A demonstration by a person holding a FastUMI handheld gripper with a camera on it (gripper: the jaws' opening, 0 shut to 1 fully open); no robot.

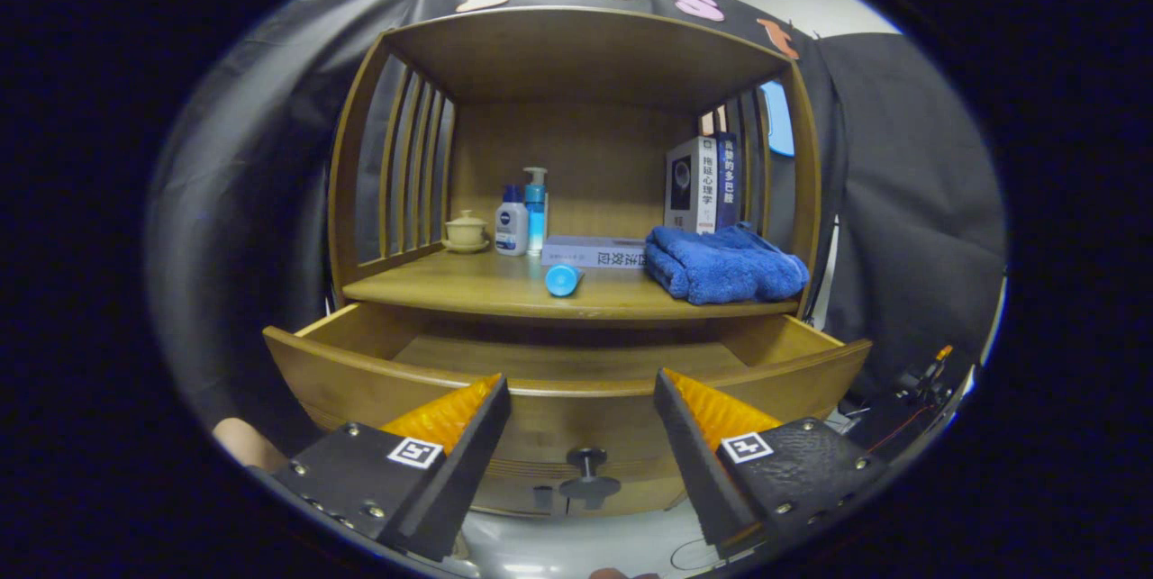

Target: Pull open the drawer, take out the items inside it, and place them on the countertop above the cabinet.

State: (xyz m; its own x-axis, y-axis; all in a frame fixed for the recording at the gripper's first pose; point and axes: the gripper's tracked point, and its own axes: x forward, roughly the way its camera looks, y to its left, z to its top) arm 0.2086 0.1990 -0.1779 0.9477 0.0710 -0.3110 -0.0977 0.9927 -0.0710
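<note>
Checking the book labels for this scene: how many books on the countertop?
3. Two stand upright at the back right: book and book beside it. A third book lies flat between the bottles and blue towel. More may hide behind.

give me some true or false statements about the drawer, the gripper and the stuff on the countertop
1. The drawer is pulled open. True.
2. The gripper is shut on the drawer knob. False: its fingers are spread apart and hold nothing; the knob sits lower down, between them.
3. A blue towel lies folded on the countertop. True.
4. The blue cylinder stands upright inside the drawer. False: it lies on its side on the countertop, in front of a flat book.
5. A small lidded cup sits beside the two bottles. True.
</note>
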